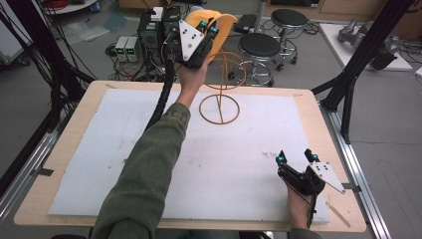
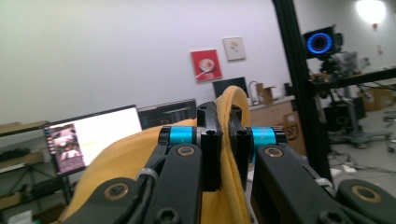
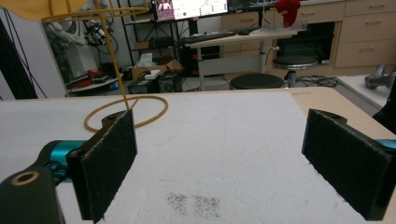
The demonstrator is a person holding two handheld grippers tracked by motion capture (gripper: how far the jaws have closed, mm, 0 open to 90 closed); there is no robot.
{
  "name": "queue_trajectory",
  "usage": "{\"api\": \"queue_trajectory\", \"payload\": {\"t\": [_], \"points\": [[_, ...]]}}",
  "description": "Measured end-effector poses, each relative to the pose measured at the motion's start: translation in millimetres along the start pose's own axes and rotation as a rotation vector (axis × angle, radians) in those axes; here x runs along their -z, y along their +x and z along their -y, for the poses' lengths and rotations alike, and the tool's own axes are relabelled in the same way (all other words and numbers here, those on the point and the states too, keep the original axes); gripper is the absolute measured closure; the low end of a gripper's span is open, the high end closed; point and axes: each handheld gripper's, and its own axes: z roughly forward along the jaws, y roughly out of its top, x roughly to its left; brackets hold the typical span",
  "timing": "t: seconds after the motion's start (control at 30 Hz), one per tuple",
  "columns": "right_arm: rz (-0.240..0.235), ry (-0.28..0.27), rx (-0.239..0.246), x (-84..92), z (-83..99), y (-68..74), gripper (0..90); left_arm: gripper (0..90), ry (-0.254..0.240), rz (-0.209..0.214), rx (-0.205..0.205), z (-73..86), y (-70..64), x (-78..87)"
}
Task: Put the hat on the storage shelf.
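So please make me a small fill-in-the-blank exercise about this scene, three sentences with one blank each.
1. The left hand-held gripper is shut on the brim of a yellow ___.
2. The wire stand has a ring-shaped base that rests on the ___ mat.
3. The jaws of the right hand-held gripper are ___, with nothing between them.

Missing words: cap; white; open

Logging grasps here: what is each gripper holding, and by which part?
Left gripper pinches the yellow hat by its edge, above the stand. Right gripper is open, empty.
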Motion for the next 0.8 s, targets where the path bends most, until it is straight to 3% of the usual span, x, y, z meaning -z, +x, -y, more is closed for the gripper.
{"api": "queue_trajectory", "payload": {"t": [0.17, 0.33, 0.47, 0.63, 0.67, 0.8], "points": [[0.002, 0.005, -0.001, -0.2, 0.5, -0.5, 9.1, 86.3, 0.012, 0.106, 0.037, 11.4, -22.2, -5.6], [0.008, 0.003, -0.001, -0.7, 0.9, -0.8, 9.1, 86.2, 0.047, 0.224, 0.037, 27.7, -48.9, -8.6], [0.006, -0.002, 0.018, -1.4, 0.3, 0.9, 9.1, 86.1, 0.087, 0.28, -0.008, 40.5, -67.4, -10.8], [-0.003, -0.002, 0.023, -2.0, 0.4, 0.3, 9.1, 86.1, 0.157, 0.321, -0.056, 58.9, -75.6, -16.4], [-0.006, -0.002, 0.016, -1.5, 0.1, 0.1, 9.1, 86.1, 0.157, 0.321, -0.056, 58.9, -75.6, -16.4], [-0.001, -0.003, 0.018, -0.6, 0.2, -1.0, 9.1, 86.1, 0.235, 0.361, -0.081, 70.6, -72.7, -20.7]]}}
